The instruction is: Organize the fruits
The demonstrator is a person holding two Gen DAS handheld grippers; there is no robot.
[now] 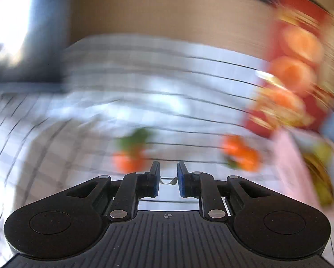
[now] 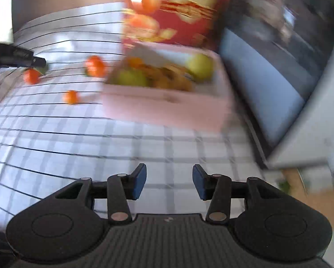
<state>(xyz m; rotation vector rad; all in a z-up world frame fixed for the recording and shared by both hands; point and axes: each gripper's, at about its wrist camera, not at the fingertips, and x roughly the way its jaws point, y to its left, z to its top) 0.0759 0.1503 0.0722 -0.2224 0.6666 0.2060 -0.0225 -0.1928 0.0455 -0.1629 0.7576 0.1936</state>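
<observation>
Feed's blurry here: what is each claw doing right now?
Left claw: shut, with only a thin stem between its pads, no fruit.
Right claw: open, empty.

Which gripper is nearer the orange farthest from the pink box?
Left. The left gripper is right by that orange, its tip beside it in the right wrist view. The right gripper is well back across the cloth.

Bench (image 2: 144, 138) covered in checked cloth, white-grey with dark lines, matt, slightly wrinkled. Pink box (image 2: 167, 109) looks like smooth matt plastic. Red carton (image 2: 189, 11) has glossy printed card. Tangerines (image 2: 95, 65) have shiny peel. Right claw (image 2: 169, 182): matt black plastic, ribbed base, blue pads (image 2: 140, 183), metal rivets.
</observation>
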